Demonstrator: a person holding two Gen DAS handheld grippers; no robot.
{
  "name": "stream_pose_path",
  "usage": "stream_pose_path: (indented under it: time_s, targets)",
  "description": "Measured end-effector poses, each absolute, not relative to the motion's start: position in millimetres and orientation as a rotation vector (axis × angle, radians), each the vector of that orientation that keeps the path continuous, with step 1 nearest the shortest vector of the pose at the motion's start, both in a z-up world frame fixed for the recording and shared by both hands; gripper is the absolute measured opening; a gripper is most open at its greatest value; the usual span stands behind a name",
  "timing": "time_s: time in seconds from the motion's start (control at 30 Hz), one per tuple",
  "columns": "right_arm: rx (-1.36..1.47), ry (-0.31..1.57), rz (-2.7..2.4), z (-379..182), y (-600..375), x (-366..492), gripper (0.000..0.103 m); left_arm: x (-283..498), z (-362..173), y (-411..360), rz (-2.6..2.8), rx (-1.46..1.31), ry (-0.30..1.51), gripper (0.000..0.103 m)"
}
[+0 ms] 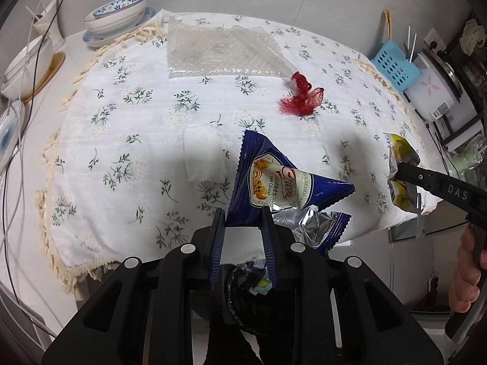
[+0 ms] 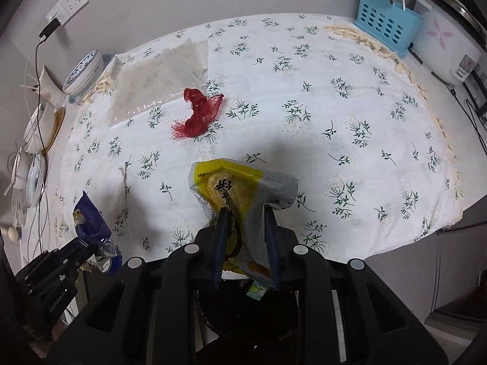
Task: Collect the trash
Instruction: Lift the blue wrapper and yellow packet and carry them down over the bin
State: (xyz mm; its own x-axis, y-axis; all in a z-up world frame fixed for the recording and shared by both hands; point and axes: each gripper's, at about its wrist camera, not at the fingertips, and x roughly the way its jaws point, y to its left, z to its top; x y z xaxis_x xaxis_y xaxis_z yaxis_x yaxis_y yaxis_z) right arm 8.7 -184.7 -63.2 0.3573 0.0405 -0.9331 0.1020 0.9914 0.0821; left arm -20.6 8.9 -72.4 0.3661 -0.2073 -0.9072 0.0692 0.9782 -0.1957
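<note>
Left wrist view — fingers (image 1: 243,213) clamped on blue wrapper (image 1: 274,179) (long axis up-left).

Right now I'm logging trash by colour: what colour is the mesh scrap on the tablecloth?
Red mesh scrap, clearest in the right wrist view.

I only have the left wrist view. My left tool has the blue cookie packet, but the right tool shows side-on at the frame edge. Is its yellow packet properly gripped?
Observer: Yes. The right tool is shut on the yellow snack packet, with one finger on each side of its lower half. The top, with black characters printed on it, stands free above.
Operator: Is it over the bin?
Observer: It looks so. In the right wrist view a dark round container sits just below the fingers, and the packet's bottom end hangs toward it.
</note>
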Motion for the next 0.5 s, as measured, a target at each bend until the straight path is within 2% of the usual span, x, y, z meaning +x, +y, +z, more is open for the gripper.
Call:
stream_pose_path:
  time_s: [0.5]
  targets:
    - [0.085, 1.175, 0.060, -57.8, -203.3, -56.6, 0.022, -85.7, -73.8, -24.4, -0.187, -0.162, 1.186, 0.023]
